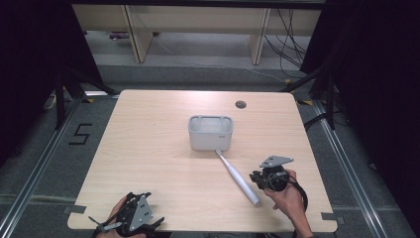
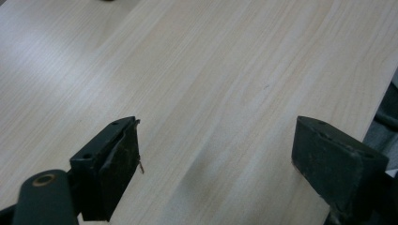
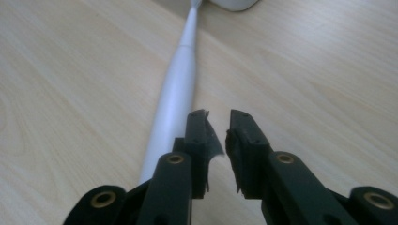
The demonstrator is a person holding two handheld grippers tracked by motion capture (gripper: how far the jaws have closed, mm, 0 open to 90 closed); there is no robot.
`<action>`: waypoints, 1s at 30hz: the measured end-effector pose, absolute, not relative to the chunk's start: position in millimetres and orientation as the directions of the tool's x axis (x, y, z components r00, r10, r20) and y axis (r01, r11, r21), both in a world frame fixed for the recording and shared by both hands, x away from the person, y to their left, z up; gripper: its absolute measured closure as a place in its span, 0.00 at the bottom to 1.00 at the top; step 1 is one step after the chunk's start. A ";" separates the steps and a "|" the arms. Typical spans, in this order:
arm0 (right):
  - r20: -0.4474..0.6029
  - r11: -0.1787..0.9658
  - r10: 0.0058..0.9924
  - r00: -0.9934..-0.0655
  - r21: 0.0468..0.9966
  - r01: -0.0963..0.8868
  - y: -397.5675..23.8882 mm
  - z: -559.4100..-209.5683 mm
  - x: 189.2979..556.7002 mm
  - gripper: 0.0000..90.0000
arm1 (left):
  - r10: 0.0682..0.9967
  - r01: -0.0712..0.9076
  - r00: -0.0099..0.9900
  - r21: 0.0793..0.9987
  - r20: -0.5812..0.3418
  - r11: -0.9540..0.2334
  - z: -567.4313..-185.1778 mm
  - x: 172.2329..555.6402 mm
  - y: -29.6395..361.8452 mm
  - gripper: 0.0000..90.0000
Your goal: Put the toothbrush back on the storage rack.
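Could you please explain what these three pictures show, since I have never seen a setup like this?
No robot arm is at work here: a person sits at a wooden table holding a hand-held two-jaw gripper in each hand. The high view looks down from above the person's side. The left gripper is at the near left edge, the right gripper at the right. The other two pictures come from cameras riding on each gripper, looking along its black jaws.

On the table stand a grey box-shaped container and a white electric toothbrush, lying flat with its head end at the container.

The left gripper has its jaws wide apart over bare wood. The right gripper has a narrow gap between its jaws, beside the toothbrush. Nothing is held.
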State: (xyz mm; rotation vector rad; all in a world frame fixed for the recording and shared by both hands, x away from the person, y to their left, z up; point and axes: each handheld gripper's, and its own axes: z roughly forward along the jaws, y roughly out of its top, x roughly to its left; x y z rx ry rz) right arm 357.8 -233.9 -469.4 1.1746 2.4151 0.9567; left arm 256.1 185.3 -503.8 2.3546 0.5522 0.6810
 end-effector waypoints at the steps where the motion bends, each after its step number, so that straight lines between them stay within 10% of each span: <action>1: 0.028 0.447 0.780 -0.626 0.675 0.587 -233.9 -469.4 357.8 0.84 | 0.532 0.213 0.780 0.659 0.330 -0.721 -503.8 256.1 185.3 0.17; 10: 0.072 0.451 0.782 -0.619 0.620 0.642 -223.8 -455.7 373.5 0.64 | 0.534 0.216 0.781 0.661 0.325 -0.718 -503.5 256.5 185.6 0.17; 30: 0.046 0.591 0.729 -0.683 0.461 0.663 -178.0 -463.2 400.7 0.54 | 0.538 0.219 0.778 0.663 0.325 -0.716 -502.8 256.5 186.3 0.17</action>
